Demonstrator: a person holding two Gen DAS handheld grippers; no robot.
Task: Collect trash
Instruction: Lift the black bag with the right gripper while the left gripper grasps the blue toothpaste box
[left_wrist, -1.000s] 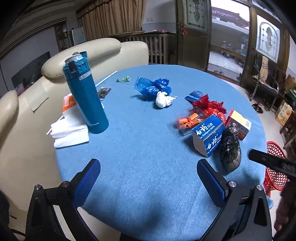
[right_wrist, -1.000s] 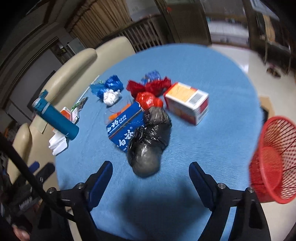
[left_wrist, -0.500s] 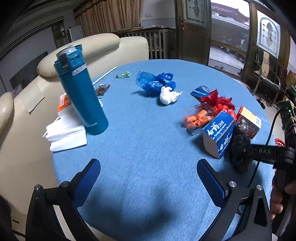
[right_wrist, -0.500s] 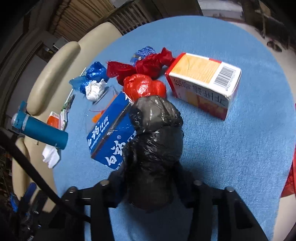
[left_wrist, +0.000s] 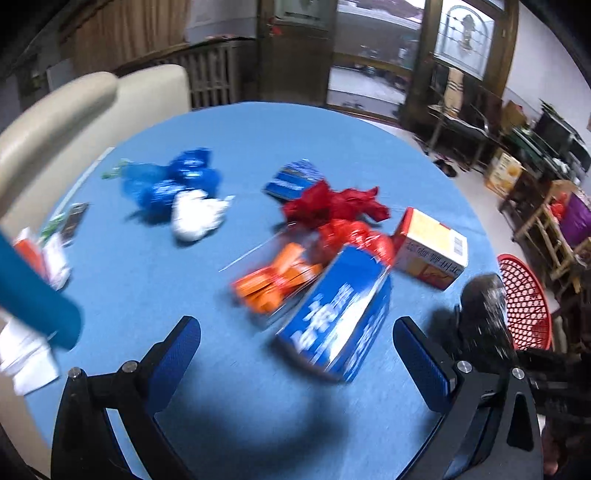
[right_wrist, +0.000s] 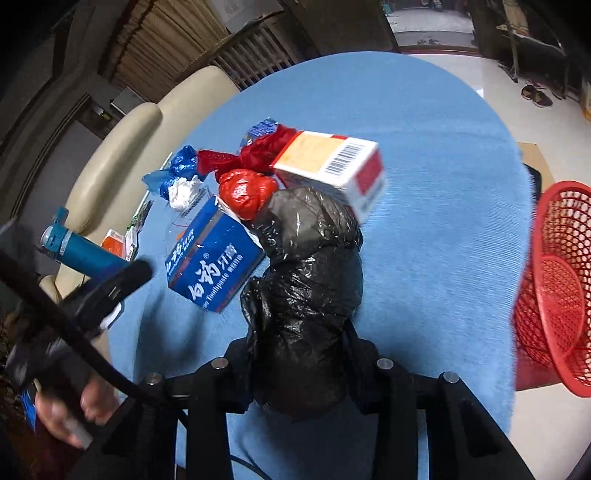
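Note:
My right gripper (right_wrist: 301, 354) is shut on a crumpled black plastic bag (right_wrist: 308, 273) and holds it above the blue round table (right_wrist: 424, 184). The bag also shows in the left wrist view (left_wrist: 480, 314), lifted at the right. My left gripper (left_wrist: 295, 347) is open and empty above the table, just before a blue toothpaste box (left_wrist: 340, 314). A red mesh basket (right_wrist: 554, 295) stands on the floor to the right of the table. More trash lies on the table: a red bag (left_wrist: 332, 206), an orange wrapper (left_wrist: 277, 277), a white-red box (left_wrist: 432, 251), a blue bag (left_wrist: 173, 181).
A teal bottle (right_wrist: 81, 251) stands at the table's left with white tissues (left_wrist: 22, 354) beside it. A cream sofa (left_wrist: 74, 103) borders the table at the left. Furniture stands at the far right of the room.
My right gripper has lifted the black bag off the table and swung it right, towards the red basket. My left gripper has turned right towards the trash pile.

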